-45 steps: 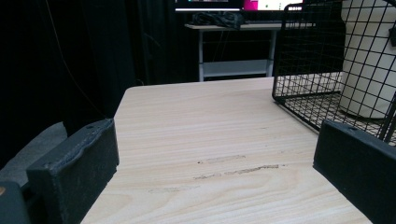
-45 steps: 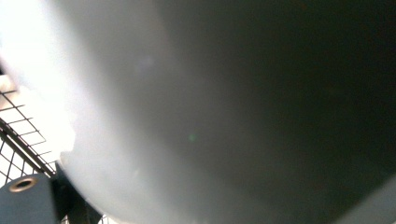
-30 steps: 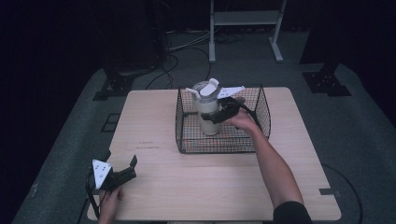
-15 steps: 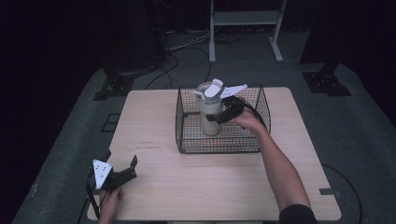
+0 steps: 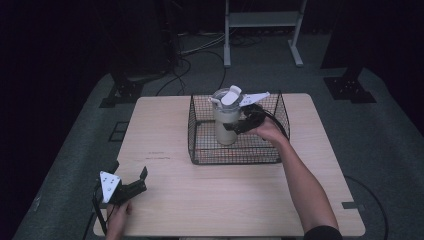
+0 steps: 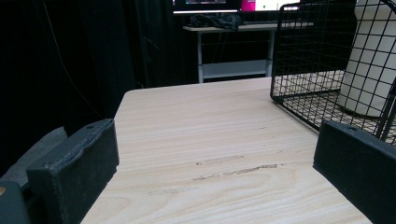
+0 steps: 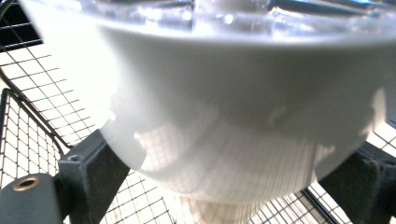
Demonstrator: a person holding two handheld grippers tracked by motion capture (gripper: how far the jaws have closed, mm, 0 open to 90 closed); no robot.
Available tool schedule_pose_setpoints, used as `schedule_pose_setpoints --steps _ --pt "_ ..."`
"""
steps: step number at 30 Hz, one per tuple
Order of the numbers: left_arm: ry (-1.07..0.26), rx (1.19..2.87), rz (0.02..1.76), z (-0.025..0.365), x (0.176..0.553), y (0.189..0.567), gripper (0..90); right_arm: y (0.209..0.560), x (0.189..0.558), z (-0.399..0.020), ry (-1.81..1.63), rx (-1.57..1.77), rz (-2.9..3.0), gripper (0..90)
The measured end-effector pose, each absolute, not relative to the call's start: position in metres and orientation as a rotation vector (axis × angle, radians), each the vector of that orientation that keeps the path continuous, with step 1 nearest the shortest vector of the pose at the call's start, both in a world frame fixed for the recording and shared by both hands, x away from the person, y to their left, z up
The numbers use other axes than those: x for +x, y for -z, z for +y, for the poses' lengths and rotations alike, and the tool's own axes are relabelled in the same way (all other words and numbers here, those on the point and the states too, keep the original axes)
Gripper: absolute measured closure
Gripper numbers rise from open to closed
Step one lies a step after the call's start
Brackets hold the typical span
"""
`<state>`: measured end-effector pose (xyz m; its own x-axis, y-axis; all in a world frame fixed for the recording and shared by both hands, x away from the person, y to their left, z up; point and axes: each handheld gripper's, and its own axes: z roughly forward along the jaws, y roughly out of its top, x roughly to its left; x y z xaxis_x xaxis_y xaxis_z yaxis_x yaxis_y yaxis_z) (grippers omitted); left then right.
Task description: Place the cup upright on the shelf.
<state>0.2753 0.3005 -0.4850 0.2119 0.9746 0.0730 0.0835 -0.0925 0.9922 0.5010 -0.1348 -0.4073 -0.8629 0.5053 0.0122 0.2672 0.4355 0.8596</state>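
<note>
Wire basket (image 5: pixel 200 135): black mesh, open top, upper centre of high view, on wooden table (image 5: pixel 225 195). Contents: one white tumbler (image 5: pixel 226 120), upright, clear lid with flip tab, standing in basket's left half; nothing else visible inside.

Right gripper (image 5: pixel 239 125): inside basket, jaws clamped on tumbler body, one jaw each side in right gripper view.

Left gripper (image 5: pixel 141 181): lower left of high view, low over table, jaws spread apart, holding nothing; well apart from basket.
</note>
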Motion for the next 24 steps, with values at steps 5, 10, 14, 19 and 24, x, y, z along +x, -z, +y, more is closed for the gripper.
schedule_pose_setpoints --steps 5,10,14,19,24 --pt "-1.068 1.432 1.072 0.3 0.275 0.485 0.0 0.404 0.497 -0.142 -1.405 0.681 2.421 9.0" --pt "-1.07 1.433 1.07 0.3 0.275 0.485 0.0 0.399 0.49 -0.145 -1.389 0.696 2.412 9.0" --pt "-1.072 1.434 1.067 0.299 0.275 0.485 0.0 0.395 0.488 -0.147 -1.379 0.707 2.407 9.0" --pt "-1.074 1.439 1.067 0.298 0.275 0.485 0.0 0.392 0.485 -0.15 -1.378 0.714 2.402 9.0" --pt "-1.074 1.441 1.067 0.298 0.275 0.485 0.0 0.388 0.481 -0.155 -1.37 0.749 2.389 9.0"
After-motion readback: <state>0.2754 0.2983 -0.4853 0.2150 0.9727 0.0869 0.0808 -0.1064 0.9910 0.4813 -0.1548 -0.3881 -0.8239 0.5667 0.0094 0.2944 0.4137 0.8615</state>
